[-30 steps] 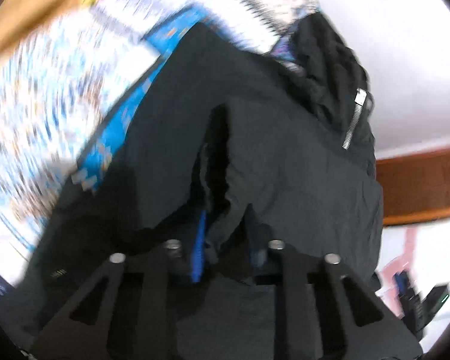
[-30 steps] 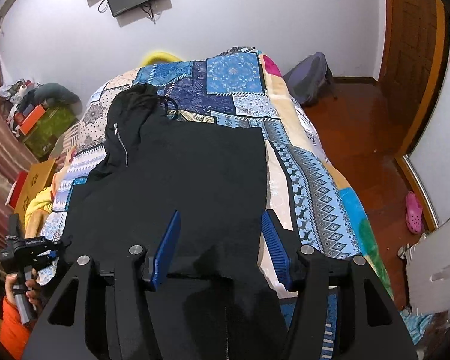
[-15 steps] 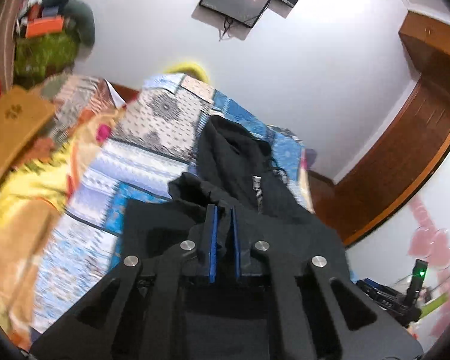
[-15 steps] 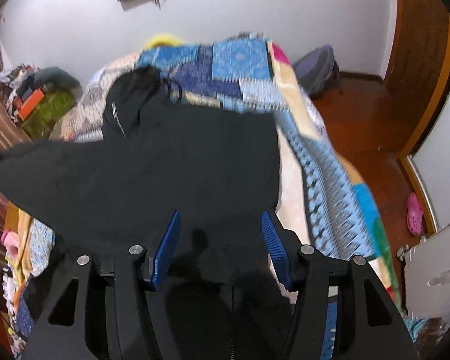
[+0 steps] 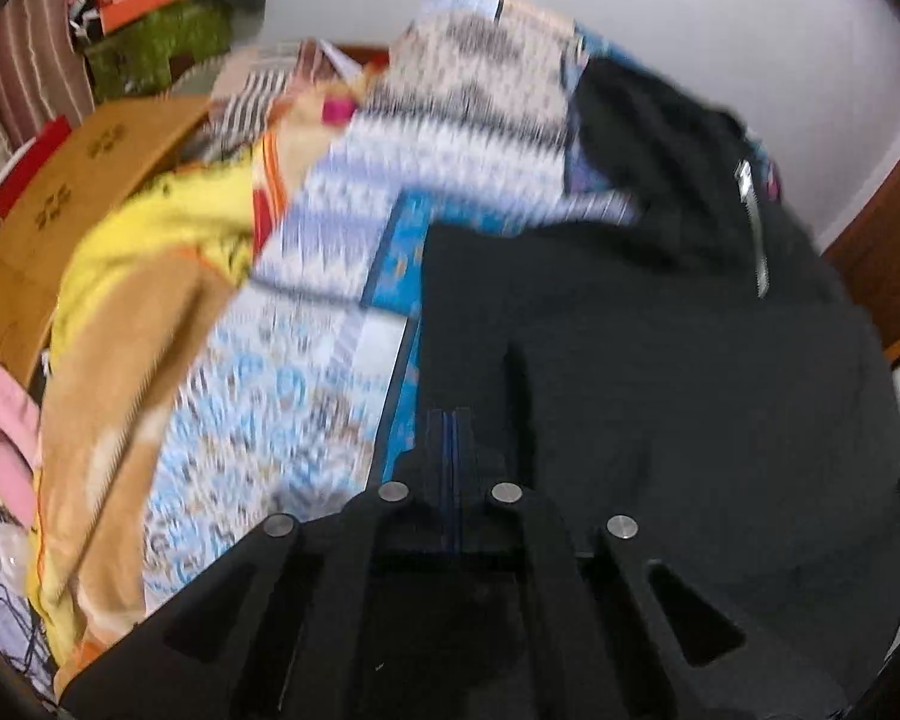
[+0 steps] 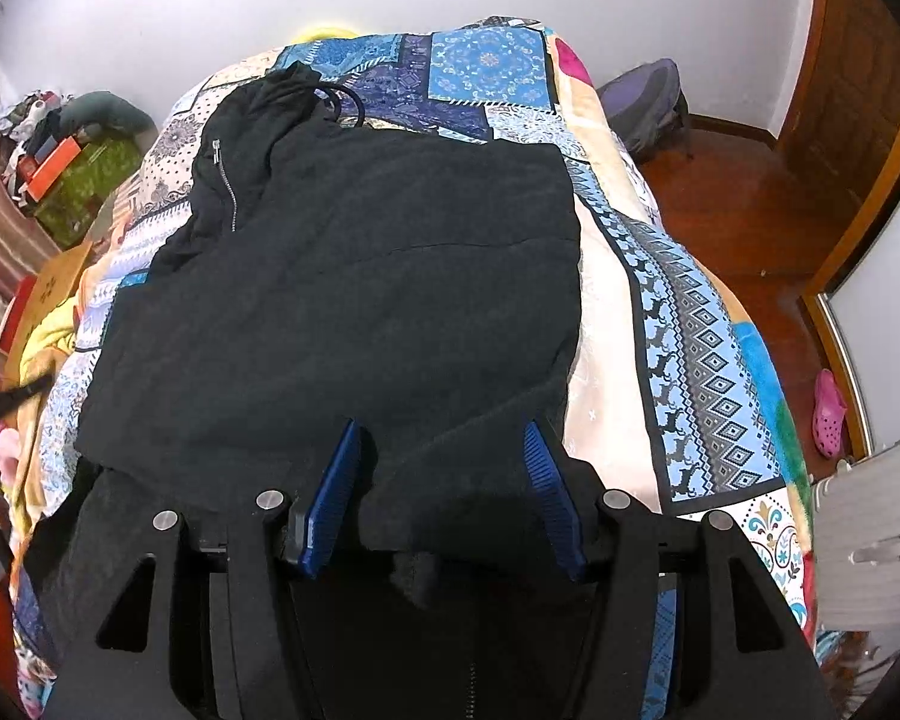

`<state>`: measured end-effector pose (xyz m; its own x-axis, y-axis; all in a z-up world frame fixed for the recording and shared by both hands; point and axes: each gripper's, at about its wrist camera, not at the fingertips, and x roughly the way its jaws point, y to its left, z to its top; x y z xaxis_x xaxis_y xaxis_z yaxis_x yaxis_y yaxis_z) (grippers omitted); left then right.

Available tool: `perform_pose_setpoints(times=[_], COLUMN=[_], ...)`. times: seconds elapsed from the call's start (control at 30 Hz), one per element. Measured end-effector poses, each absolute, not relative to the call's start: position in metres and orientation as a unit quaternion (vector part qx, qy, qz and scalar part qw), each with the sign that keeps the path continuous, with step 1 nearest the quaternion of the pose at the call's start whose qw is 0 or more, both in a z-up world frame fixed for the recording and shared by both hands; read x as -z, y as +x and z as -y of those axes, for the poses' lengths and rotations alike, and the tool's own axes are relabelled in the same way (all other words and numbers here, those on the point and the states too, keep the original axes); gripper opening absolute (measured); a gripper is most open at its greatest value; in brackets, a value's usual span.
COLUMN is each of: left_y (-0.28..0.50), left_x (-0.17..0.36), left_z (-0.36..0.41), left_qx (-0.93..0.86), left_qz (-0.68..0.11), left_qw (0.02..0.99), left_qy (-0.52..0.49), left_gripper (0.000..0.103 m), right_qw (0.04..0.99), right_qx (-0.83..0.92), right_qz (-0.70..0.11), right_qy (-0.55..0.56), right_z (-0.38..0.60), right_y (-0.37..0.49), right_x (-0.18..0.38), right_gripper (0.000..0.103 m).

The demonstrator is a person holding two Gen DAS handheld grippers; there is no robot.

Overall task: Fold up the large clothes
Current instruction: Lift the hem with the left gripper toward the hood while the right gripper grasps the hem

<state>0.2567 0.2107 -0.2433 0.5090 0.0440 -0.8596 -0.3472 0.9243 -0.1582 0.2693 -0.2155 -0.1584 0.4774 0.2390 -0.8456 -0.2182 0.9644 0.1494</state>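
Observation:
A large black zip hoodie (image 6: pixel 354 276) lies on the patchwork bed, hood and silver zipper (image 6: pixel 225 180) at the far end, its sides folded in. In the blurred left wrist view the hoodie (image 5: pixel 690 372) fills the right half. My left gripper (image 5: pixel 453 426) is shut, blue pads together, at the hoodie's left edge; whether cloth sits between the pads I cannot tell. My right gripper (image 6: pixel 441 450) is open over the hoodie's near hem, with black fabric lying between its fingers.
The patchwork bedspread (image 6: pixel 690 348) hangs over the bed's right side. A yellow and tan blanket (image 5: pixel 150 276) and a cardboard box (image 5: pixel 78 180) lie left of the bed. A green box (image 6: pixel 84 180), a backpack (image 6: pixel 642 102) and wooden floor (image 6: pixel 750 210) surround it.
The left gripper carried the hoodie's left side up and across, then swung down to the hoodie's left edge. The lifted flap now lies flat on the body. The right gripper stayed open.

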Motion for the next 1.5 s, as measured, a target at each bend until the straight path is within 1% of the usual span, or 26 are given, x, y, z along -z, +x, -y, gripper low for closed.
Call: perform_pose_setpoints(times=[0.13, 0.27, 0.43, 0.57, 0.73, 0.9, 1.03, 1.2, 1.37, 1.5], left_y=[0.253, 0.262, 0.281, 0.301, 0.330, 0.369, 0.402, 0.452, 0.497, 0.526], left_x=[0.248, 0.227, 0.193, 0.164, 0.134, 0.117, 0.120, 0.141, 0.167, 0.186], left_z=[-0.207, -0.195, -0.178, -0.164, -0.151, -0.145, -0.145, -0.153, -0.158, -0.159], left_qx=[-0.102, -0.087, -0.059, -0.036, -0.014, 0.005, 0.004, 0.004, 0.003, 0.007], left_qz=[-0.487, -0.478, -0.451, -0.428, -0.403, -0.390, -0.390, -0.408, -0.427, -0.439], left_qw=[0.853, 0.863, 0.883, 0.898, 0.912, 0.918, 0.918, 0.908, 0.897, 0.890], left_qy=[-0.155, -0.140, -0.119, -0.093, -0.070, -0.075, -0.070, -0.095, -0.112, -0.124], left_gripper=[0.001, 0.004, 0.019, 0.020, 0.034, 0.036, 0.036, 0.036, 0.036, 0.036], right_qw=[0.858, 0.865, 0.878, 0.889, 0.898, 0.903, 0.901, 0.891, 0.888, 0.879], right_qx=[-0.131, -0.137, -0.148, -0.157, -0.173, -0.195, -0.205, -0.216, -0.218, -0.218], right_qz=[-0.496, -0.483, -0.455, -0.431, -0.403, -0.382, -0.382, -0.395, -0.403, -0.422], right_qy=[0.010, 0.010, 0.017, 0.018, 0.013, 0.024, 0.037, 0.051, 0.031, 0.042], right_z=[0.214, 0.212, 0.208, 0.199, 0.181, 0.159, 0.142, 0.118, 0.090, 0.070], right_y=[0.274, 0.279, 0.289, 0.304, 0.329, 0.359, 0.388, 0.433, 0.472, 0.505], right_x=[0.155, 0.142, 0.119, 0.098, 0.076, 0.060, 0.057, 0.065, 0.082, 0.104], right_gripper=[0.054, 0.054, 0.054, 0.054, 0.054, 0.054, 0.054, 0.054, 0.054, 0.054])
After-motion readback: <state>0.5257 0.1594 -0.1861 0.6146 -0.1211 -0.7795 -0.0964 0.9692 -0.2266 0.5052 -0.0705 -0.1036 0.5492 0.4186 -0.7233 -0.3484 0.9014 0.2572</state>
